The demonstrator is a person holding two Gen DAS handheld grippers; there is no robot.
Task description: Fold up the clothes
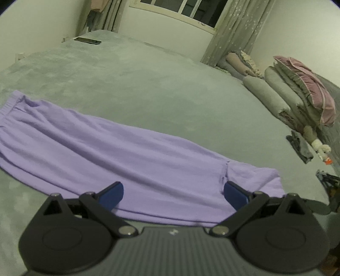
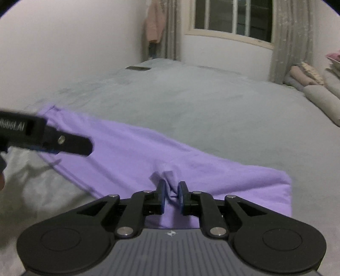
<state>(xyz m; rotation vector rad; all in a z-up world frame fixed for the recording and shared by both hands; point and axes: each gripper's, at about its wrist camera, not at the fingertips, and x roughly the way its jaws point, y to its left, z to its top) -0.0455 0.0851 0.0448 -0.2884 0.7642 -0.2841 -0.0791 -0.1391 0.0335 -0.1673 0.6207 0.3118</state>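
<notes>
grey bedding covers a wide bed [image 1: 138, 80] that fills most of the left wrist view, with a pale wall and a window [image 1: 182, 8] along the top of the frame. a curtain [image 1: 233, 36] hangs at the upper right, and folded grey and pink quilts [image 1: 297, 93] are stacked at the right edge. a dark phone [image 1: 87, 40] lies far off at the upper left. purple trousers [image 1: 106, 148] lie flat across the lower middle of the frame, waistband at the left edge. at the bottom, the left gripper [image 1: 173, 192] has its blue pads wide apart over the near edge of the cloth, with nothing pinched between them. part of the right gripper [image 1: 329, 186] shows dark at the right edge.

bedding again fills the right wrist view, with the window [image 2: 233, 19] at the top right and a pink garment [image 2: 155, 23] hanging at the top centre. the purple trousers [image 2: 148, 152] run from the middle left down to the lower right. the right gripper [image 2: 171, 195] at the bottom centre has its jaws nearly closed on a raised fold of the purple cloth; the pads sit close on either side of it. the left gripper [image 2: 70, 145] reaches in from the left edge, blurred, over the cloth.
</notes>
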